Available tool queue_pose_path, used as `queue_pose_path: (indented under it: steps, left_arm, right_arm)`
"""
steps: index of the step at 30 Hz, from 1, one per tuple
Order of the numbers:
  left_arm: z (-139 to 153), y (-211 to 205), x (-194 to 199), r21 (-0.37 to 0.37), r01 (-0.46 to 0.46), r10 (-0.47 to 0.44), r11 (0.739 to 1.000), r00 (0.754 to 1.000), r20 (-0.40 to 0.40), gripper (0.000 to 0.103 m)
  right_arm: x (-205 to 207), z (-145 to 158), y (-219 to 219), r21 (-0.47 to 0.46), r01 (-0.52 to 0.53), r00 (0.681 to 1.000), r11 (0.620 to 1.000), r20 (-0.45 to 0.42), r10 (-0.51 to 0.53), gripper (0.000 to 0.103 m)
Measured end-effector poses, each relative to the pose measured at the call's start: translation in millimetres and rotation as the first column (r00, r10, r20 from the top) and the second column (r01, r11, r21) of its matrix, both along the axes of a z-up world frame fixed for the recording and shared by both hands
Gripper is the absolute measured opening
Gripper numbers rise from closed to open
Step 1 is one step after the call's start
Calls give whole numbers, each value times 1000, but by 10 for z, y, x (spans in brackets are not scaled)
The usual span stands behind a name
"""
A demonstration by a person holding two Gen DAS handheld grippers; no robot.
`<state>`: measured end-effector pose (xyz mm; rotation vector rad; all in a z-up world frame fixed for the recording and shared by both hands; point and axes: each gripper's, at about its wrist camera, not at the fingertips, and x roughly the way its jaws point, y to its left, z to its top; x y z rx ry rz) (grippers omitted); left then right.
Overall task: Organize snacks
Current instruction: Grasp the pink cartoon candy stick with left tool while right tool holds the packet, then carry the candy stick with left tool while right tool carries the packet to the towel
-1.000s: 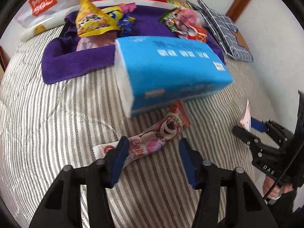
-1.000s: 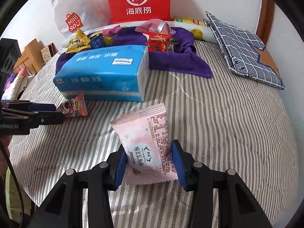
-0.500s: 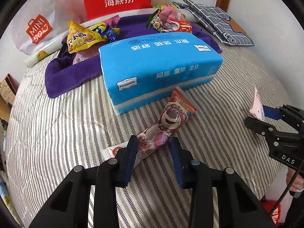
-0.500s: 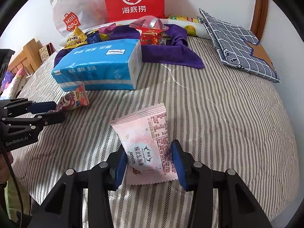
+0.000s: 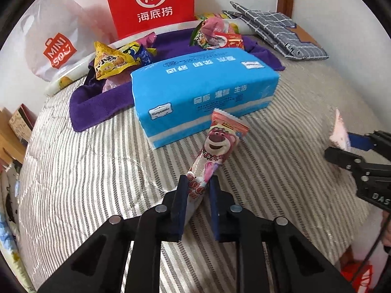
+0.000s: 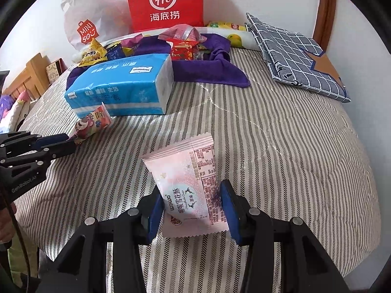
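The left tool (image 5: 198,185) is pressed in on the near end of the long bear-print snack (image 5: 215,151), whose far end reaches ahead to the blue tissue pack (image 5: 202,95) and looks to touch its front face. The right tool (image 6: 191,201) is pinching the pink snack packet (image 6: 188,183) by its sides, and the packet is held upright above the bedding.

Beneath both tools a grey-and-white striped bed cover (image 6: 281,146) is spread wide, quilted and slightly rumpled. Beyond the tissue pack a purple cloth (image 5: 97,102) is laid out, and loose snacks are heaped on it: a yellow triangular bag (image 5: 110,61) ahead to the left, a red-and-pink pile (image 5: 220,36) ahead to the right. Against the white wall at the far end a red paper bag (image 6: 165,2) is stood upright, with a white plastic shopping bag (image 5: 51,46) to its left. Far ahead to the right a folded checked cloth (image 6: 298,56) is seen lying, and behind it a wooden post (image 6: 326,12) is seen at the wall.
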<state>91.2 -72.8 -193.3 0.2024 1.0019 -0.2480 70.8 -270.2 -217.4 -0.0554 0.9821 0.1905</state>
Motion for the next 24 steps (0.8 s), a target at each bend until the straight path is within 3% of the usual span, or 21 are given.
queue_pose_path:
  steps: [14,24]
  left_arm:
    - [274,111,-177,-140,11,-12,990,1000,-9,4]
    - [356,232,-265,-196,-10,5,981,1000,-26,4]
  right_arm:
    - [-57,104,0,5,9,1000,1000,20,-9,43]
    - [-106,189,23,7,3,999,1000,39,-3,43]
